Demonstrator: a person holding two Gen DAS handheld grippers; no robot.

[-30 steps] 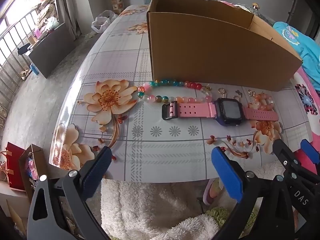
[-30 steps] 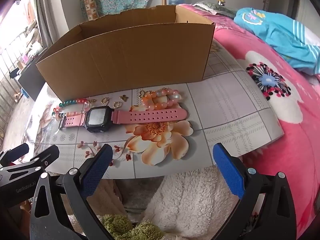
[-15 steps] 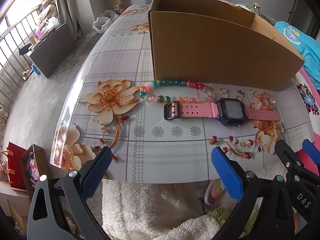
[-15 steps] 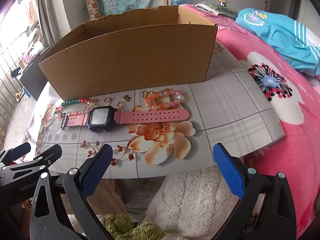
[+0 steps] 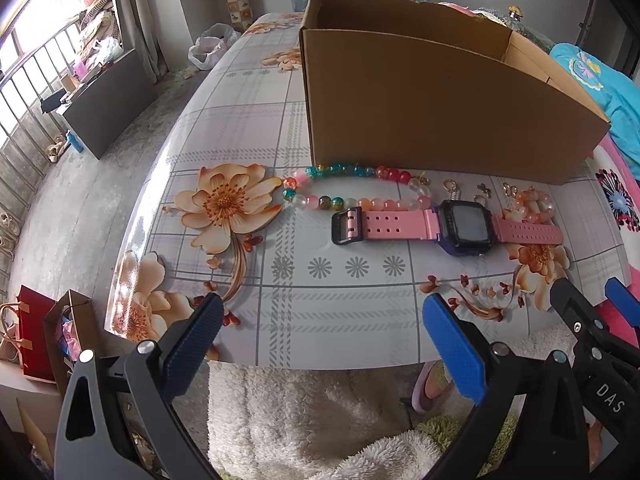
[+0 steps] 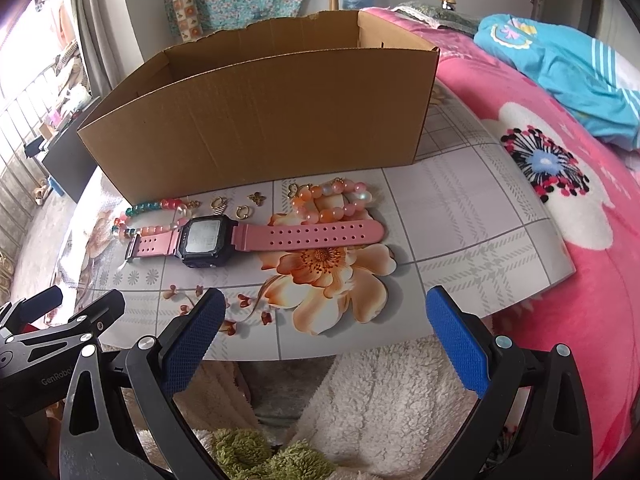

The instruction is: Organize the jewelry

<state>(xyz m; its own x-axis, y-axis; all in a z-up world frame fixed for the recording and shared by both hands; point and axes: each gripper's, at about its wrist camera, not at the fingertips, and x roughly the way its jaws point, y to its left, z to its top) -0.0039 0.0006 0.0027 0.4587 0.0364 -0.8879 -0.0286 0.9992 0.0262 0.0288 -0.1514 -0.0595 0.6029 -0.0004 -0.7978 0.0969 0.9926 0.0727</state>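
A pink-strapped watch with a dark face (image 5: 464,227) (image 6: 206,240) lies flat on the floral table, in front of an open cardboard box (image 5: 440,108) (image 6: 260,120). Behind it lie a multicoloured bead bracelet (image 5: 352,186) (image 6: 150,210), a pink-orange bead bracelet (image 5: 534,204) (image 6: 332,200) and several small gold earrings (image 5: 454,186) (image 6: 240,204). My left gripper (image 5: 320,312) is open and empty over the table's near edge. My right gripper (image 6: 322,308) is open and empty, also at the near edge, right of the left one.
The table (image 5: 340,312) has a rounded near edge above a white fluffy rug (image 5: 300,412). A pink floral bed (image 6: 560,220) with blue clothing (image 6: 560,68) lies to the right. Bags (image 5: 36,340) stand on the floor at left.
Both grippers have moved slightly forward toward the table; the jewelry looms a little nearer. Both stay open and empty.
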